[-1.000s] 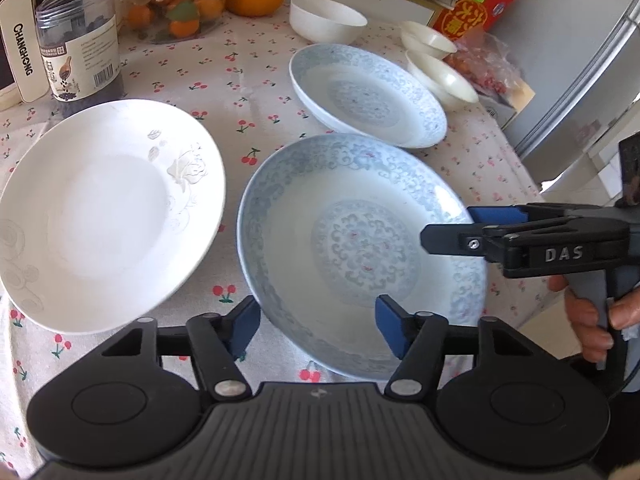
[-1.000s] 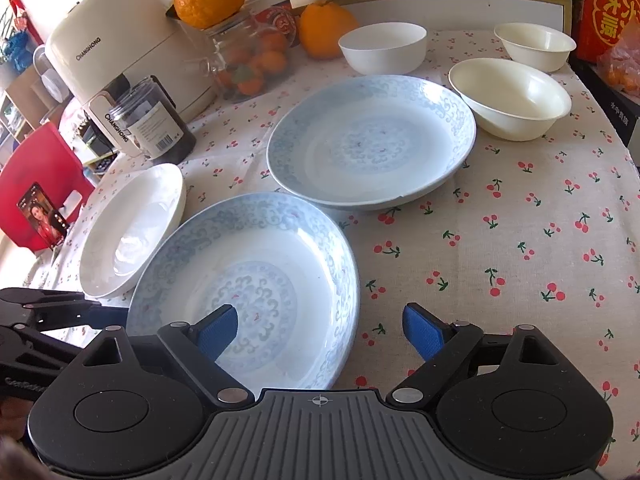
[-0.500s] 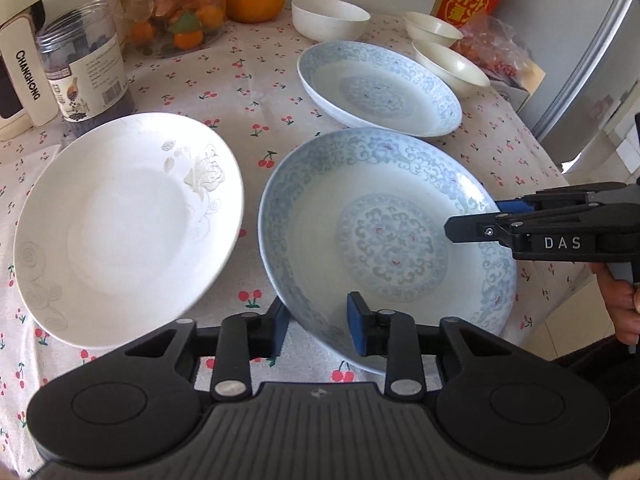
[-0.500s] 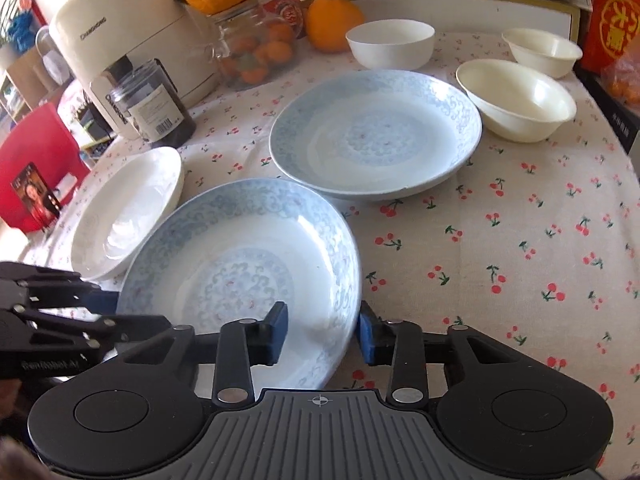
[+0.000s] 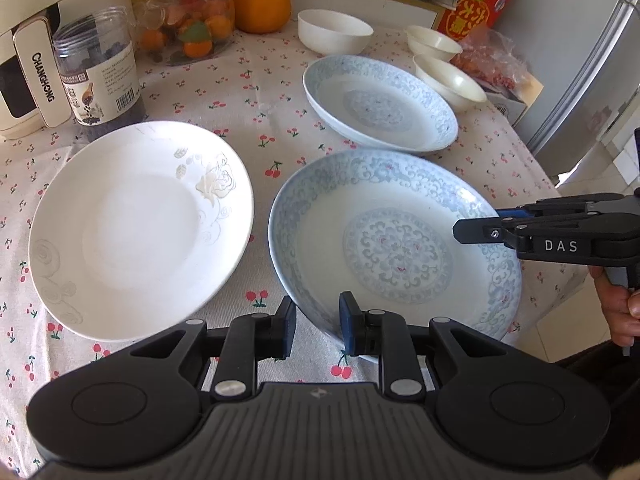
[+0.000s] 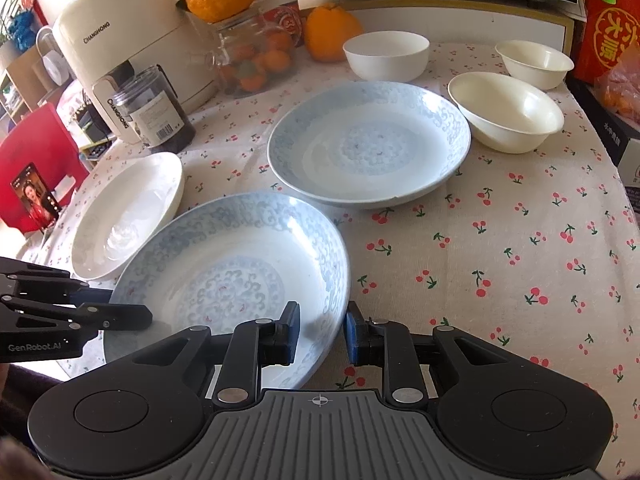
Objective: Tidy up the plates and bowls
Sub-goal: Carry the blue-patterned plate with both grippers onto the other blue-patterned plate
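A blue-patterned plate (image 5: 396, 248) sits near the table's front edge, also in the right wrist view (image 6: 228, 272). My left gripper (image 5: 314, 330) is shut on its left rim. My right gripper (image 6: 320, 334) is shut on its right rim, and shows from the side in the left wrist view (image 5: 476, 230). The plate looks slightly tilted. A second blue-patterned plate (image 5: 378, 102) lies behind it, also in the right wrist view (image 6: 368, 144). A white plate (image 5: 140, 228) lies to the left. Three white bowls (image 6: 386, 60) (image 6: 506, 110) (image 6: 534, 62) stand at the back.
A dark jar (image 5: 98, 72), a cream appliance (image 6: 132, 56), a glass jar of fruit (image 5: 188, 12) and an orange (image 5: 262, 2) stand at the back left. A red box (image 6: 610, 36) stands at the back right. The table edge runs along the right (image 5: 536, 152).
Both grippers went from open around the near blue plate's rim to shut on it. The plate's rim has come up slightly off the cloth.
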{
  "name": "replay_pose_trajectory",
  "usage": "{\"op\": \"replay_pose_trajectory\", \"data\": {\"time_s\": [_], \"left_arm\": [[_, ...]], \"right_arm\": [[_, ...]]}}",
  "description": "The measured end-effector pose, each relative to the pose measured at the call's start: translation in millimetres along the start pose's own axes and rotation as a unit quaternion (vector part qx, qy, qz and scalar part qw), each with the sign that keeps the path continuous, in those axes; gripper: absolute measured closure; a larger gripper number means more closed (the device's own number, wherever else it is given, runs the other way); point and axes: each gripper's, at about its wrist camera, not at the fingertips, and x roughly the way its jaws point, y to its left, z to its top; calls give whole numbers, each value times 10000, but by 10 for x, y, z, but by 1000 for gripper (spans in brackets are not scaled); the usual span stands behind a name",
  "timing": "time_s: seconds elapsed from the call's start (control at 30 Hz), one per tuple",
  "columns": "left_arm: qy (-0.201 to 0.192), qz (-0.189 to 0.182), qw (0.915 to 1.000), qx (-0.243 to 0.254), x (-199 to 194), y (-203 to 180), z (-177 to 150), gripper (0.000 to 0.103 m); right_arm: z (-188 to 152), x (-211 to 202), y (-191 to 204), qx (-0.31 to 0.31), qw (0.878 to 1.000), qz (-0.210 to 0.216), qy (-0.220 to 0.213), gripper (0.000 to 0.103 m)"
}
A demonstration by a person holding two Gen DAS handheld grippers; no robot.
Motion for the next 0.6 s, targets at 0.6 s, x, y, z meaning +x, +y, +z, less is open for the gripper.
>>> {"op": "replay_pose_trajectory", "data": {"time_s": [0.6], "left_arm": [[-205, -172, 9996, -88, -168, 7, -2, 82]], "right_arm": [[55, -249, -15, 92, 9997, 135, -195, 80]]}}
